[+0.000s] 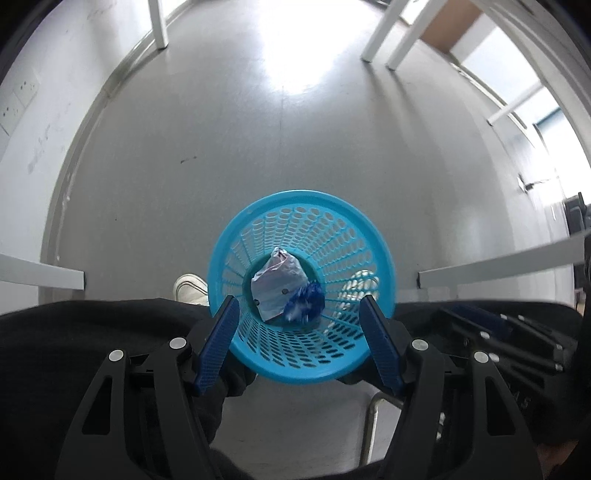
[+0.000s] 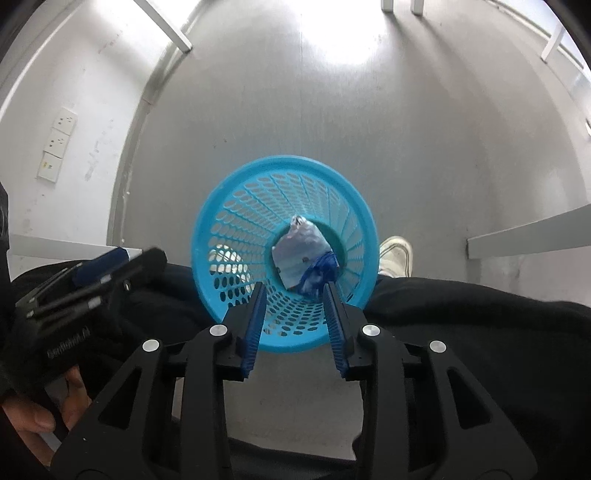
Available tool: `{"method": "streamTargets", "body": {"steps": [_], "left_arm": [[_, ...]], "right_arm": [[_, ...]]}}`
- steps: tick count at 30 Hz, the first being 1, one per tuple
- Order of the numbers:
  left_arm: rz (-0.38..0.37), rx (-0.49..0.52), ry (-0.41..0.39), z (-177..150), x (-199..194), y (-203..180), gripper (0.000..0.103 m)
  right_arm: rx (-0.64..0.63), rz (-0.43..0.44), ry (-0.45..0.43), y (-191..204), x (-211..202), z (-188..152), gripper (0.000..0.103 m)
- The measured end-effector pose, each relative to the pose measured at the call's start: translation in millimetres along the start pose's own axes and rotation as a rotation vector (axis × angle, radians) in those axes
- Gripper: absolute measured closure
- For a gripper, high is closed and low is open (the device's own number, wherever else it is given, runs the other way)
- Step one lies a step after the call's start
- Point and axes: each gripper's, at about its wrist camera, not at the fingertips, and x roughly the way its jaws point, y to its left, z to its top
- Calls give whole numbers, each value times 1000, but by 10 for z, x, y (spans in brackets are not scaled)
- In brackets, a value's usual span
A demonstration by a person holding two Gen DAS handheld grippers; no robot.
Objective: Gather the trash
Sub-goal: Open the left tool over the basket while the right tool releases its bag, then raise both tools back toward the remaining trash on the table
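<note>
A round blue perforated basket stands on the grey floor, seen from straight above. At its bottom lie a crumpled whitish bag and a blue crumpled scrap. My left gripper hangs above the basket's mouth, open wide, with nothing between its blue pads. My right gripper also hovers over the mouth, open with a narrower gap and holding nothing. Each gripper shows at the edge of the other's view: the right gripper and the left gripper.
The person's black-trousered legs flank the basket, with a white shoe beside it. White table legs and rails ring the floor. Wall sockets sit on the left wall. A hand shows at lower left.
</note>
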Motion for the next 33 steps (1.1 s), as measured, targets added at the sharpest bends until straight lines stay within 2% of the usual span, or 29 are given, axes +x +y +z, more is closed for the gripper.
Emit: {"method": "streamTargets", "body": {"steps": [4, 6, 11, 15, 20, 21, 22, 26, 27, 30, 33], "left_arm": [[-27, 8, -47, -168, -267, 14, 36], [-23, 19, -81, -247, -399, 5, 36], [-7, 21, -163, -469, -778, -8, 34], [3, 32, -236, -628, -1127, -40, 27], [-48, 45, -318, -793, -1599, 3, 19], [-50, 46, -339, -830, -1684, 17, 16], [-47, 48, -367, -865, -1790, 22, 11], [39, 100, -448, -965, -2149, -75, 9], [48, 125, -485, -994, -2262, -108, 6], [70, 166, -563, -1041, -2516, -171, 6], [53, 196, -618, -1038, -2758, -227, 6]], "right_arm": [[-54, -8, -68, 90, -274, -169, 66], [-79, -6, -98, 128, -420, -265, 62], [-130, 18, -148, 149, -815, -486, 60], [-160, 7, -214, 203, -1153, -638, 52], [-172, 26, -326, 202, -1615, -857, 48], [-183, 30, -352, 210, -1710, -907, 43], [-197, 33, -380, 224, -1816, -955, 41], [-251, 41, -476, 310, -2212, -1100, 32], [-256, 45, -500, 334, -2309, -1119, 30], [-279, 45, -575, 412, -2606, -1170, 26], [-292, 47, -641, 475, -2888, -1191, 21]]}}
